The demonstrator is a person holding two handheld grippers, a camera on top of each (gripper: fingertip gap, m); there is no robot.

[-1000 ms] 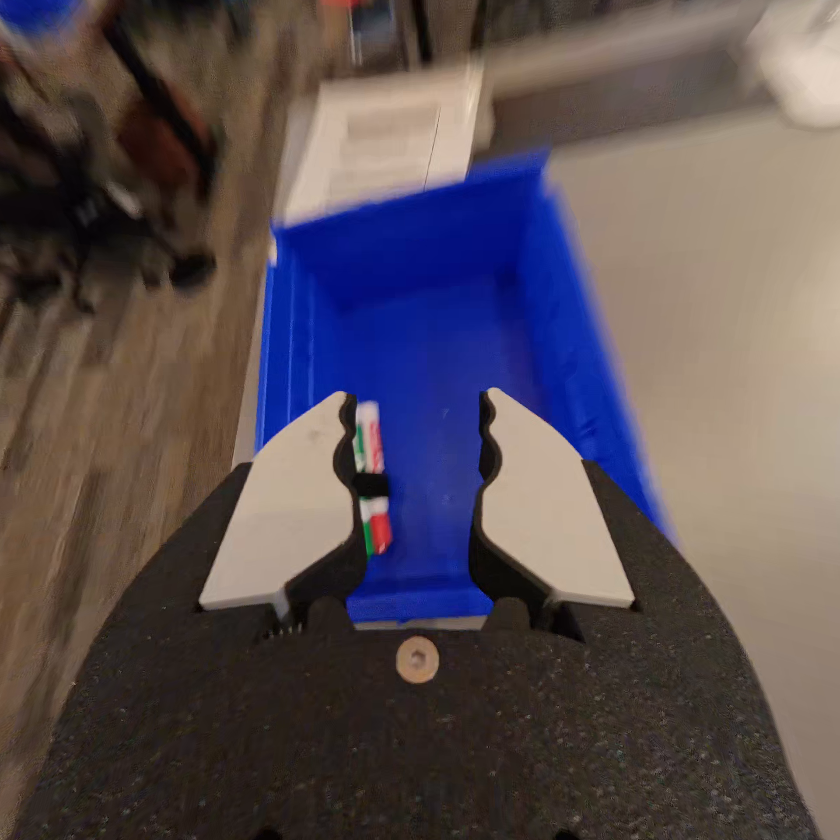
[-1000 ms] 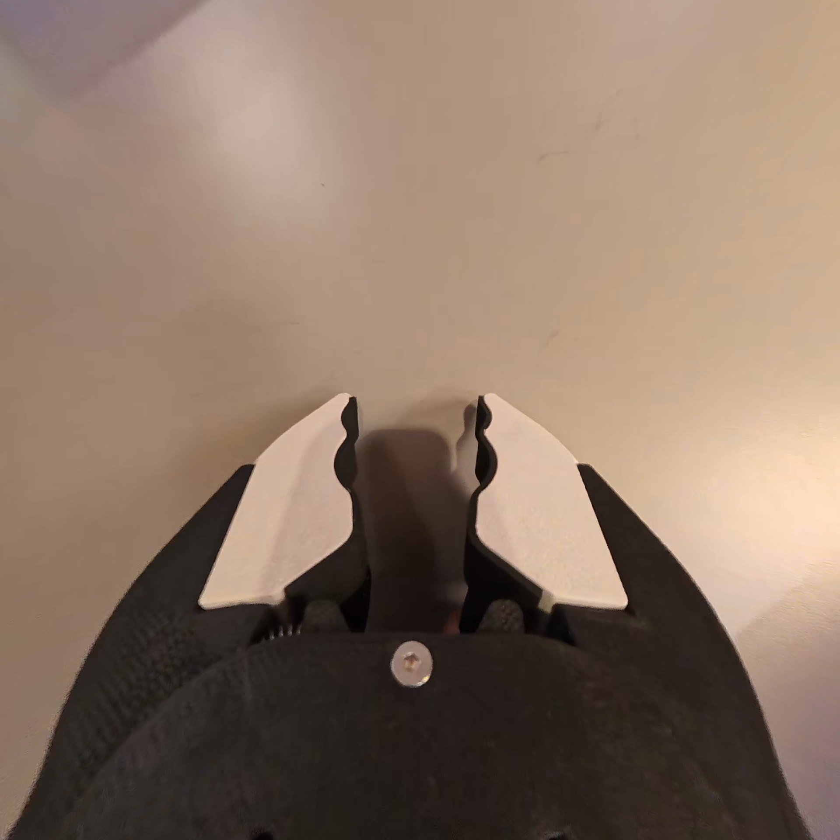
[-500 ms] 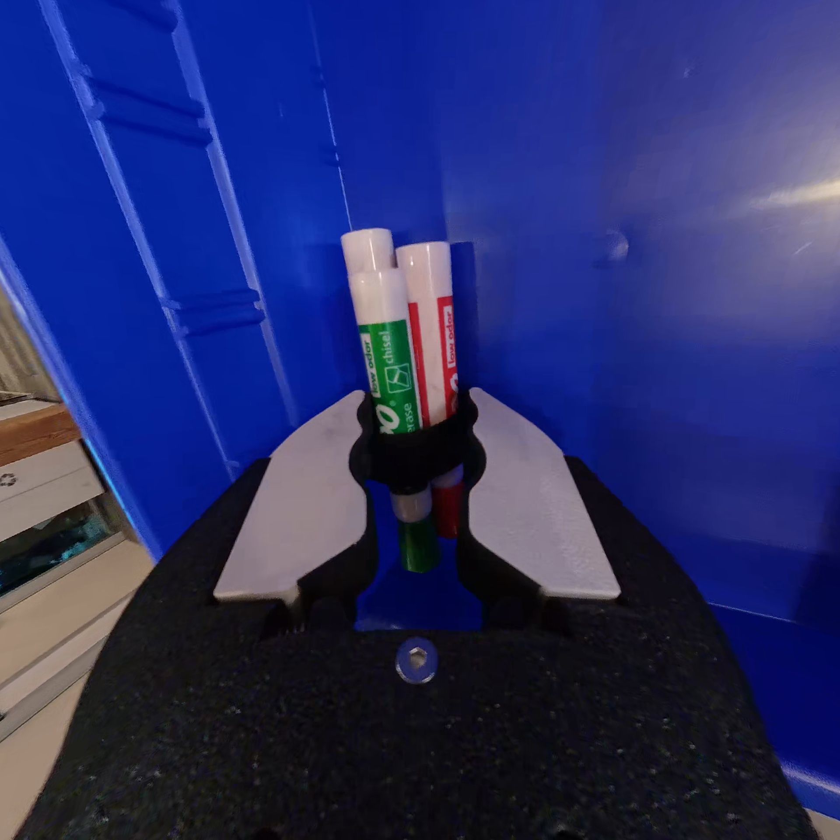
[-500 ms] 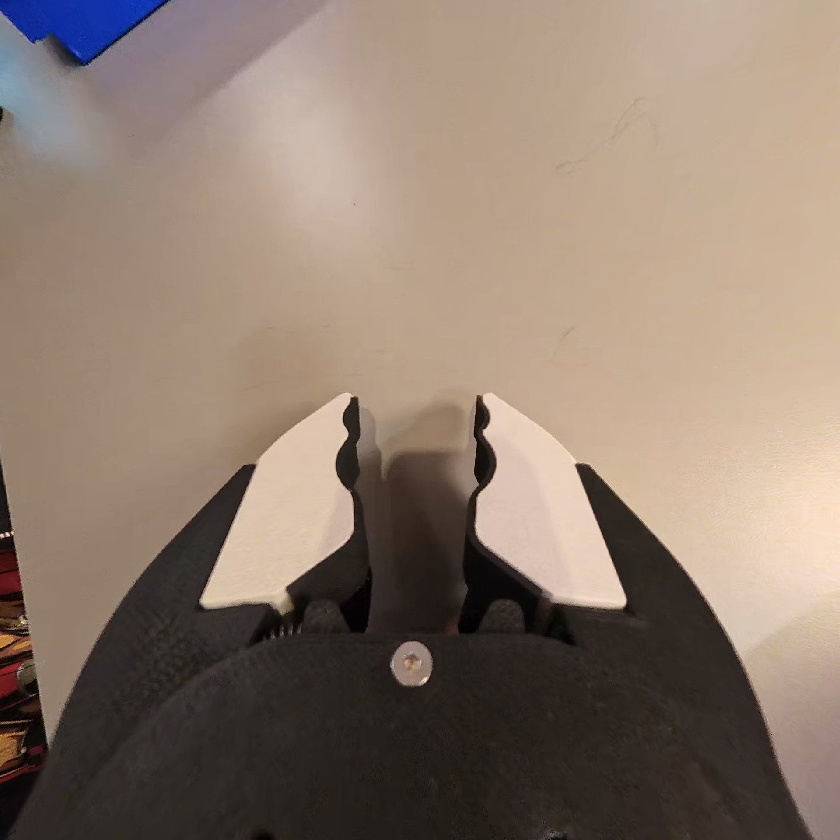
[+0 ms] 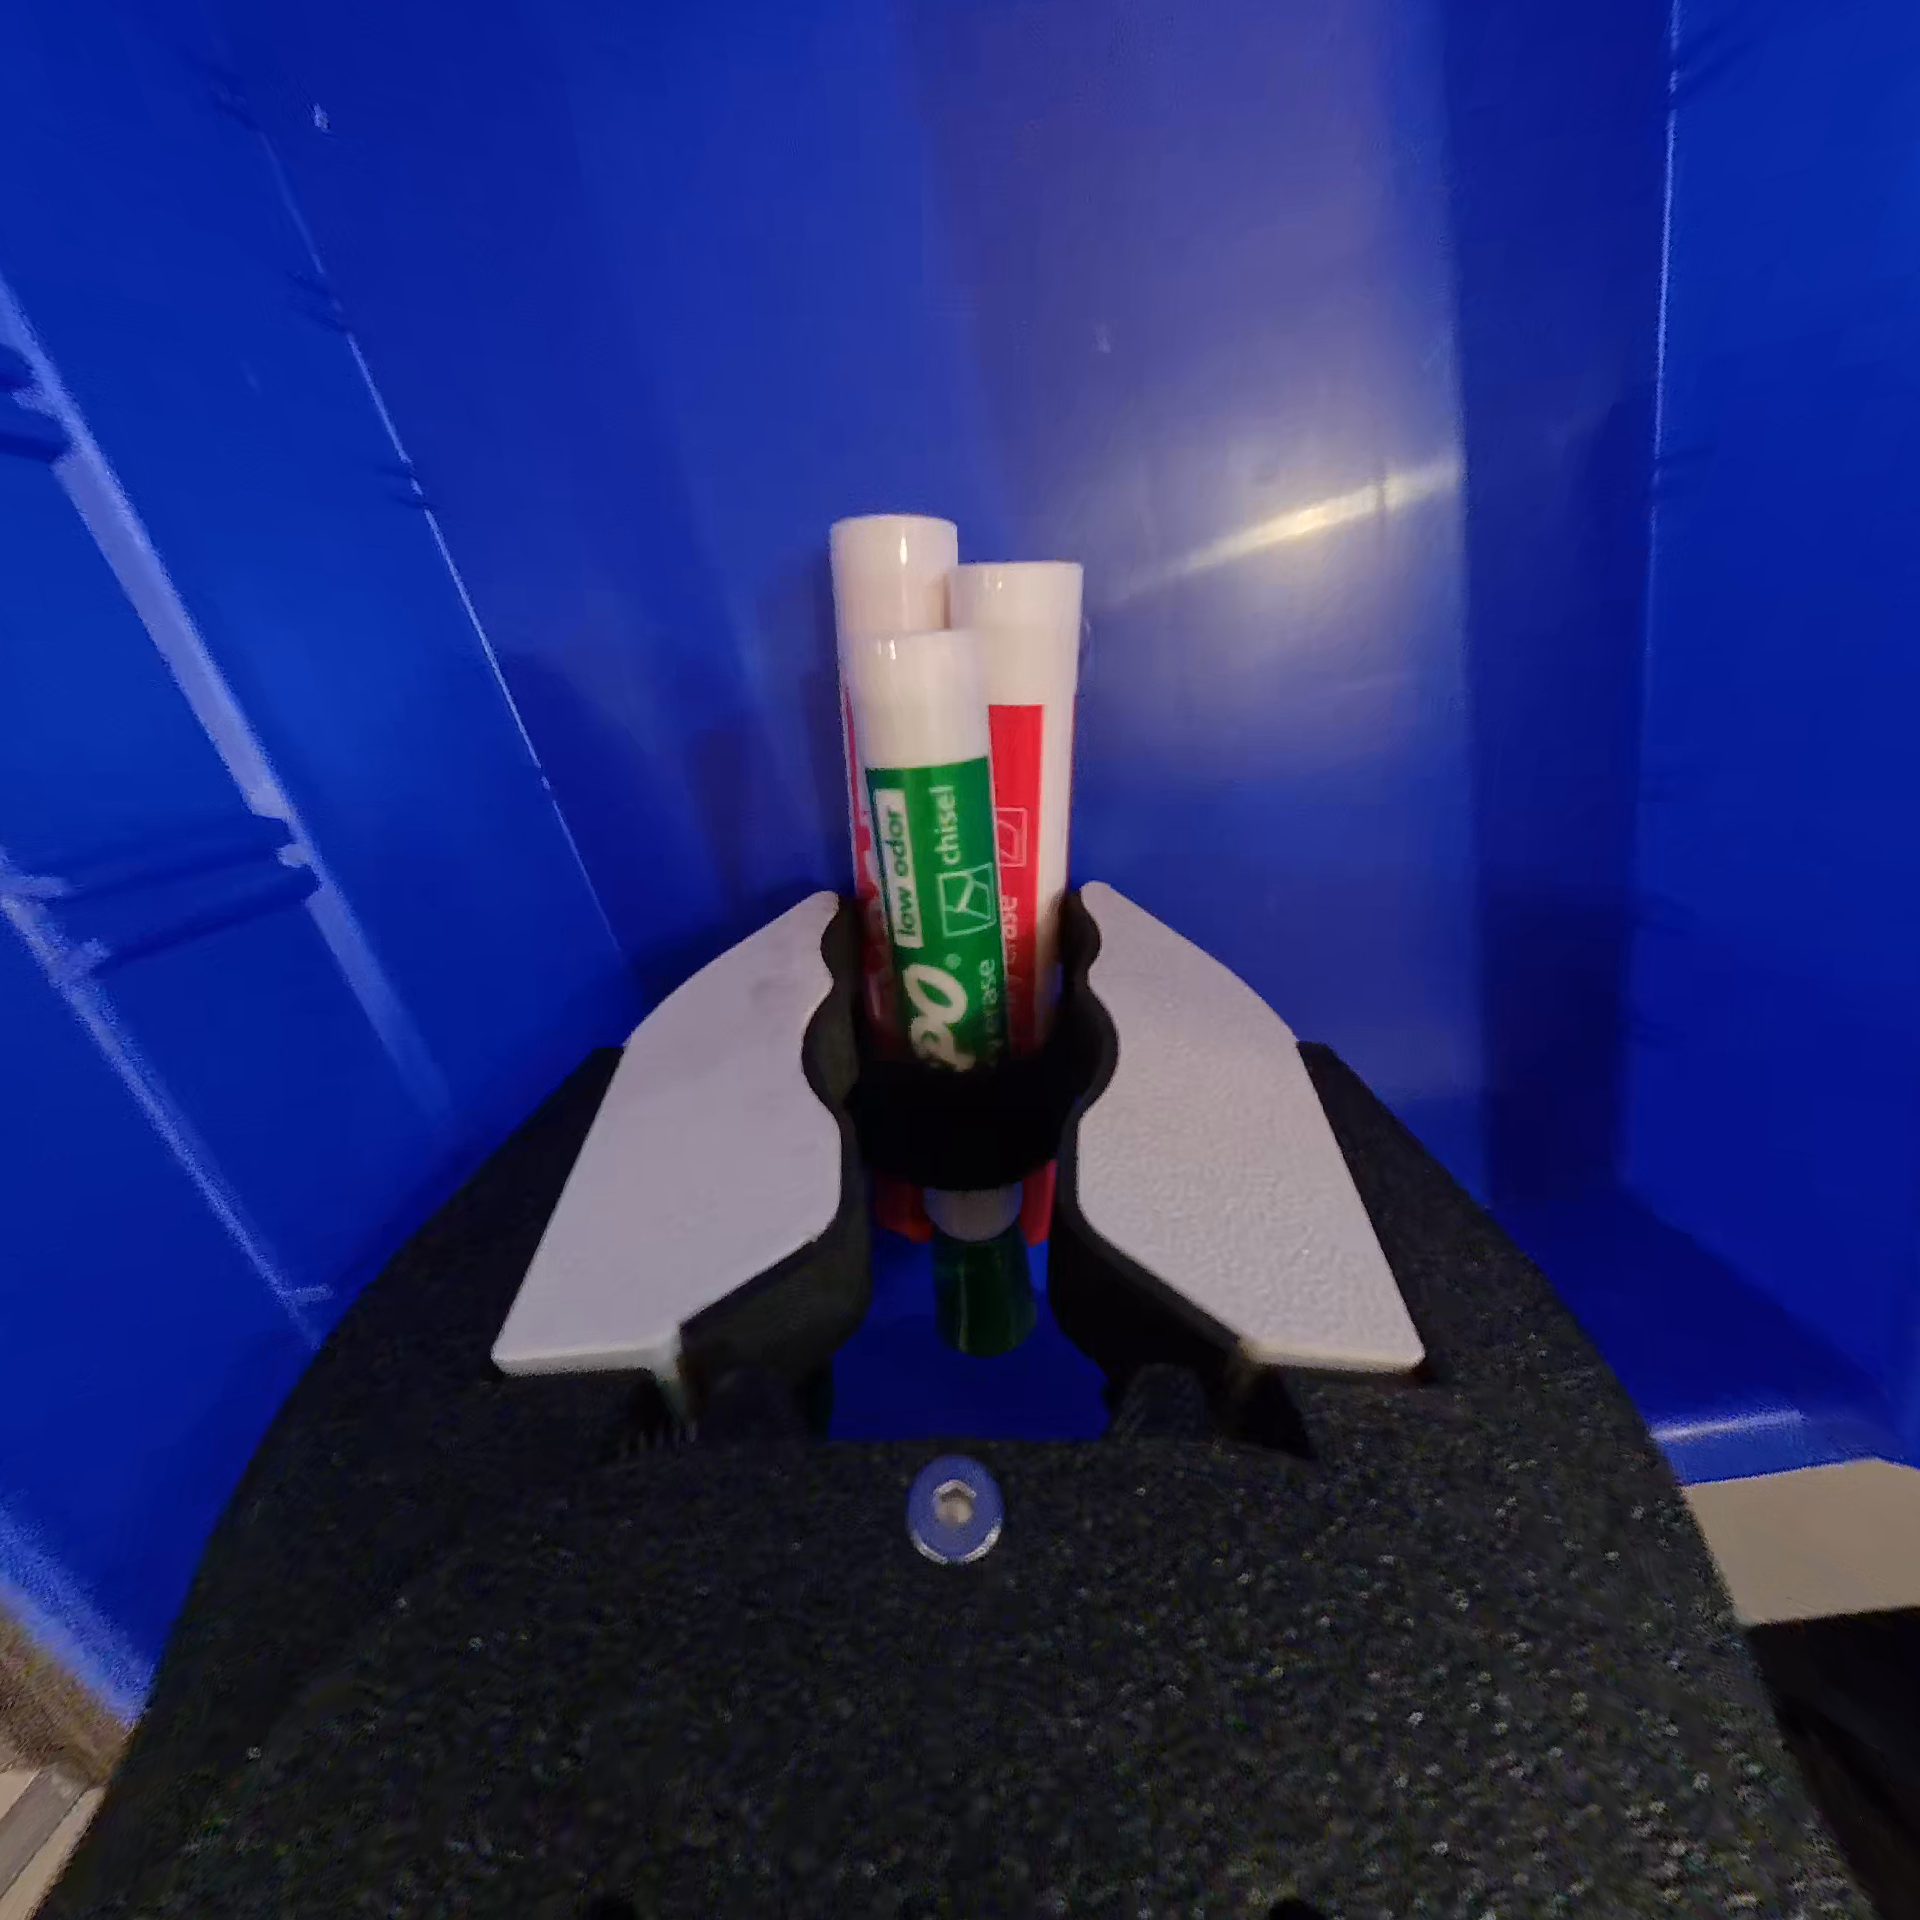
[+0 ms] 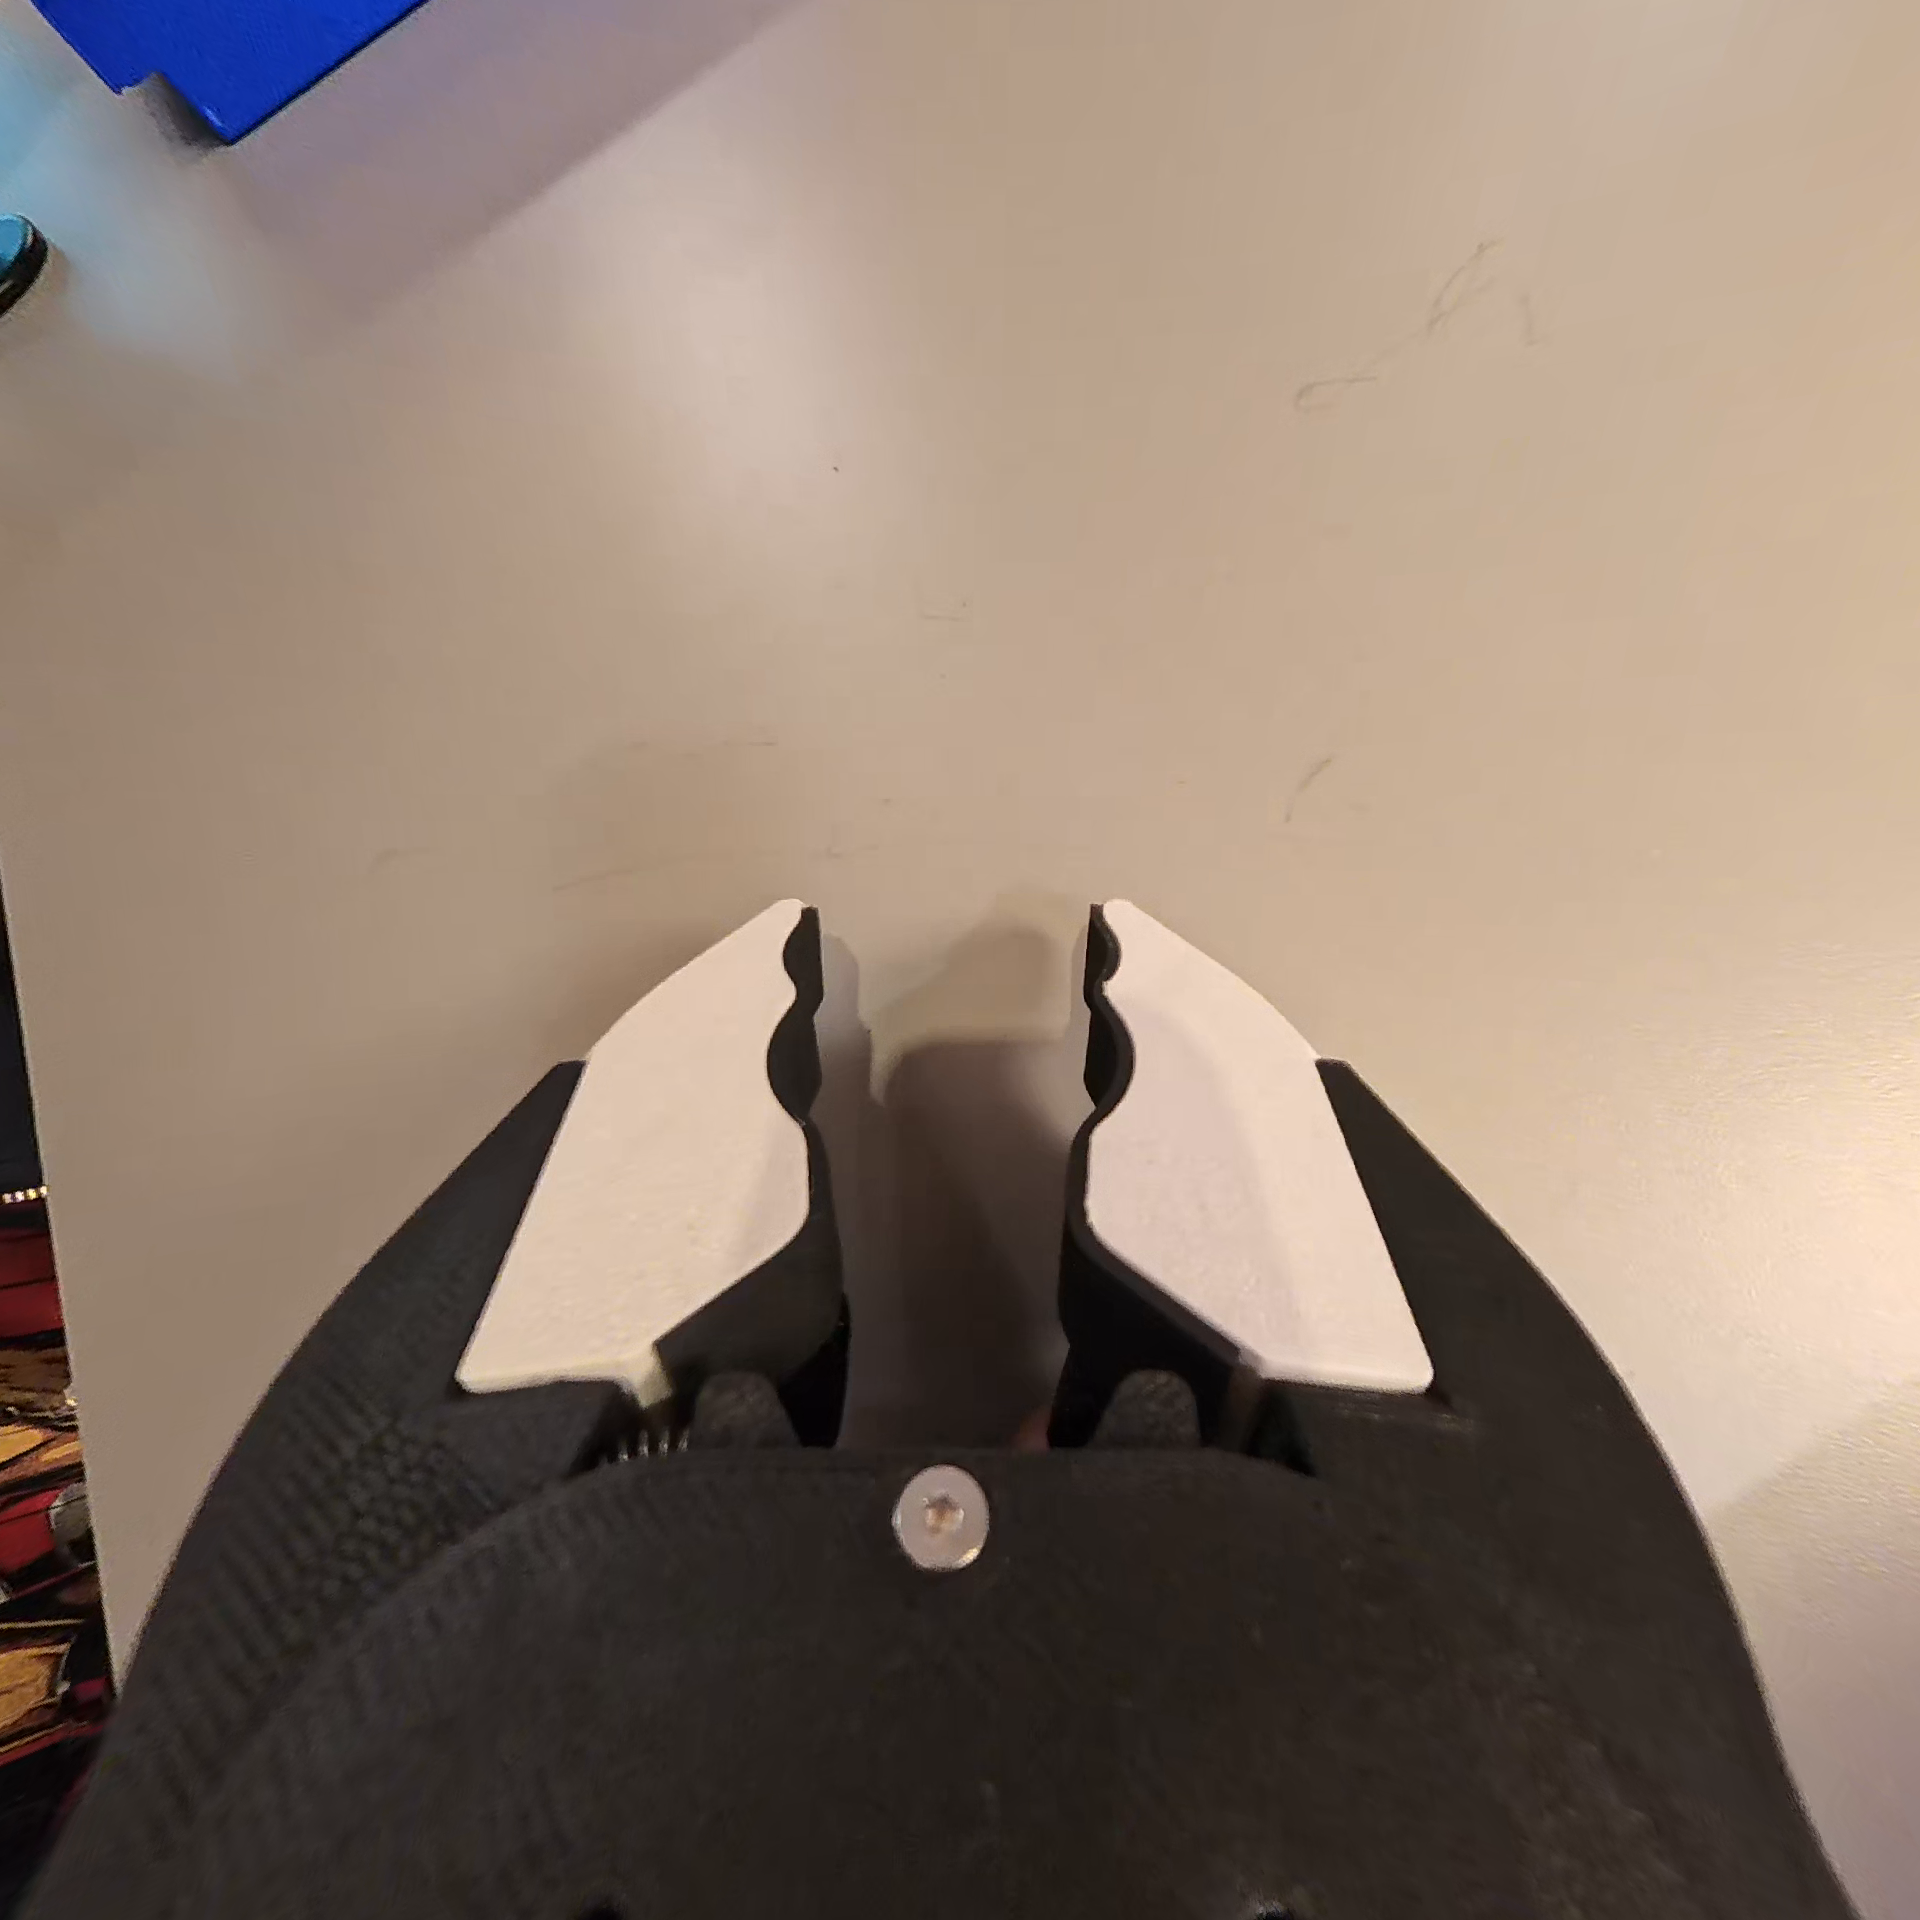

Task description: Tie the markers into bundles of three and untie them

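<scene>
Gripping the black-strapped bundle of three white markers (image 5: 951, 831) lengthwise, caps toward me, my left gripper (image 5: 958, 971) sits inside the blue plastic bin (image 5: 1351, 312) while my right gripper (image 6: 954, 961) gapes empty.

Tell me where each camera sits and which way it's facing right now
Left wrist view: on the left gripper, facing into the blue bin; its fingers clasp the strapped marker bundle.
Right wrist view: on the right gripper, facing down at the beige table; fingers open, empty.
Shared: only the blue bin, its corner showing top left.
</scene>
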